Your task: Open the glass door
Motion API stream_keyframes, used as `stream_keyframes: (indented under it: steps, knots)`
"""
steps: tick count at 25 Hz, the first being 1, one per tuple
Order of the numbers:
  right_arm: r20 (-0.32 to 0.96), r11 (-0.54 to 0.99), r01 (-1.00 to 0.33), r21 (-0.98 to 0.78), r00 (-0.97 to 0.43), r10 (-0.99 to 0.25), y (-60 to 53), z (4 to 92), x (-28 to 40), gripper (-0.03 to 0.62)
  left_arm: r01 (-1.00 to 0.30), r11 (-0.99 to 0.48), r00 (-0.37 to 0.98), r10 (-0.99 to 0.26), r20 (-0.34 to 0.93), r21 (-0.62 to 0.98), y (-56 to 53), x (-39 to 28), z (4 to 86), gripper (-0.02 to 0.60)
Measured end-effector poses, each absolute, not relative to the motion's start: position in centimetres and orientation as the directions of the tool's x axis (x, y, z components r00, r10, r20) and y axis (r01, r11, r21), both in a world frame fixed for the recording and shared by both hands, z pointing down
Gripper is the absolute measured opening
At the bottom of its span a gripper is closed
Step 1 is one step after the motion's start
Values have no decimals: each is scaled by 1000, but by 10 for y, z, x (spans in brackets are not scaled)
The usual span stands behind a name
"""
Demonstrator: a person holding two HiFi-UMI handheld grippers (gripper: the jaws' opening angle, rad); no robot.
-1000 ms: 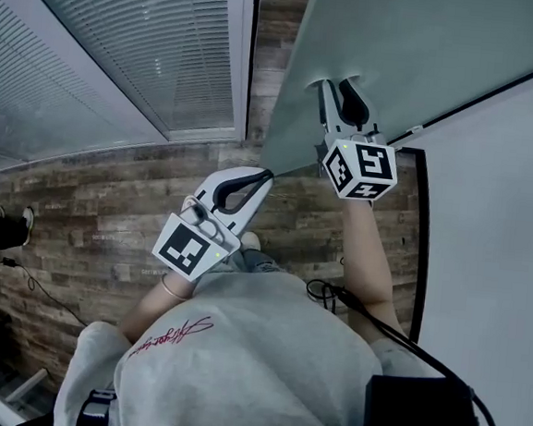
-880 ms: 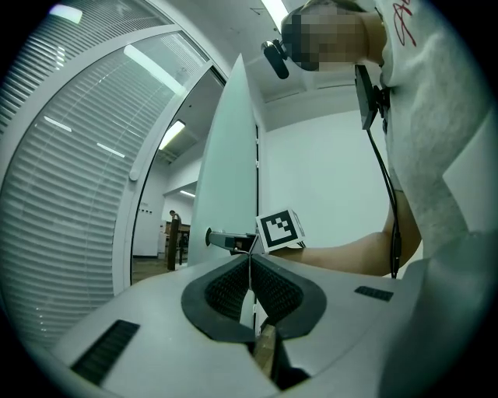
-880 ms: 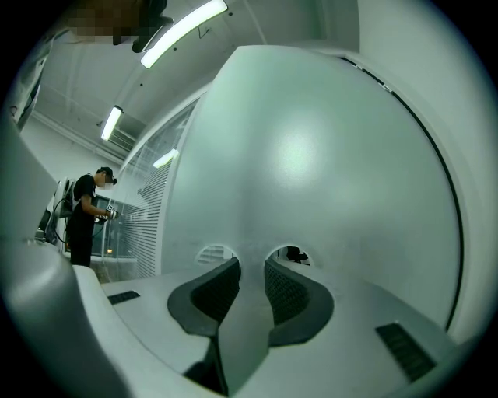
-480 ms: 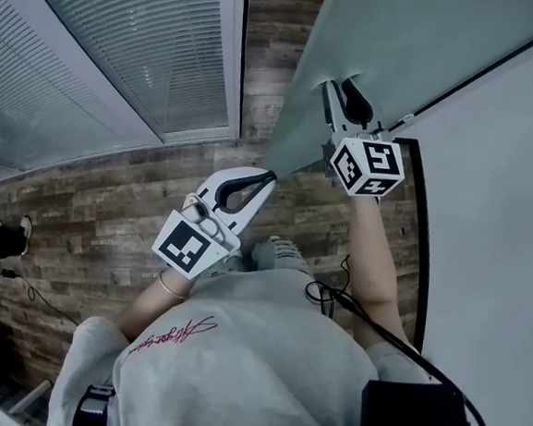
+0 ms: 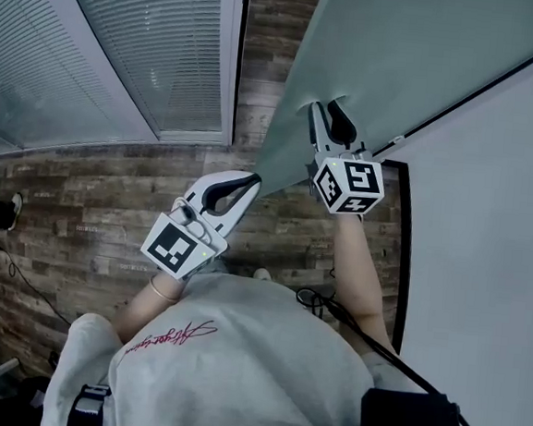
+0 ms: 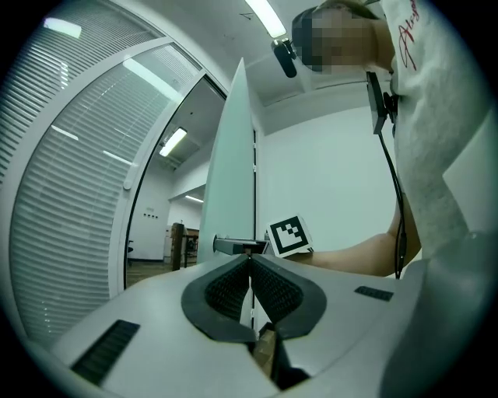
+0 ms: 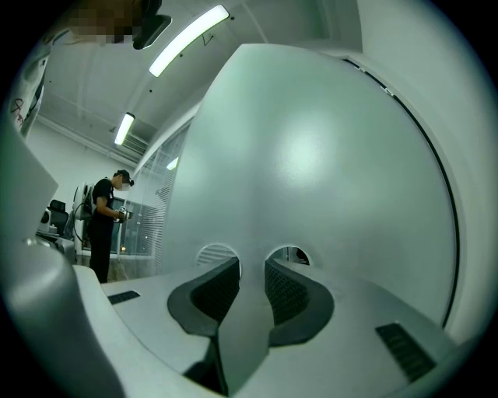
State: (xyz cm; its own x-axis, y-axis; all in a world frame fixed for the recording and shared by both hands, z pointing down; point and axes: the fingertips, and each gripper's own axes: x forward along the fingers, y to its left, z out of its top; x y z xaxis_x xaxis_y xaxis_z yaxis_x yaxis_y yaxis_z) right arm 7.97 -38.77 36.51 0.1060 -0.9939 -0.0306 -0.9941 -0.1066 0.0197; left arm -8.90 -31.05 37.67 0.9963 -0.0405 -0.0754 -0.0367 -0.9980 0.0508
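Glass door [image 5: 419, 63] is frosted, pale grn, ajar.

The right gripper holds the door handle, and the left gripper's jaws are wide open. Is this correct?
No: the left gripper has its jaws shut and empty, as the left gripper view shows. The right gripper does hold the door handle.
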Motion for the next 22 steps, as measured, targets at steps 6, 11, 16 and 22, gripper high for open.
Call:
stream_keyframes:
  steps: [6, 11, 16, 22]
  knots:
    - [-39, -59, -998, 20, 58, -998, -359, 366, 76, 112, -119, -993, 988, -121, -92, 21, -274, -82, 369, 18]
    - [-28, -16, -1000, 20, 16, -999, -340, 369, 71, 112, -172, -985, 980, -173, -95, 17, -247, -81, 370, 18]
    - [-35, 19, -1000, 20, -20, -999, -322, 368, 69, 112, -215, -976, 973, -216, -82, 22, -222, -76, 376, 18]
    - [-35, 32, -999, 17, -33, -999, -307, 369, 66, 112, -211, -977, 974, -212, -82, 24, -207, -76, 374, 18]
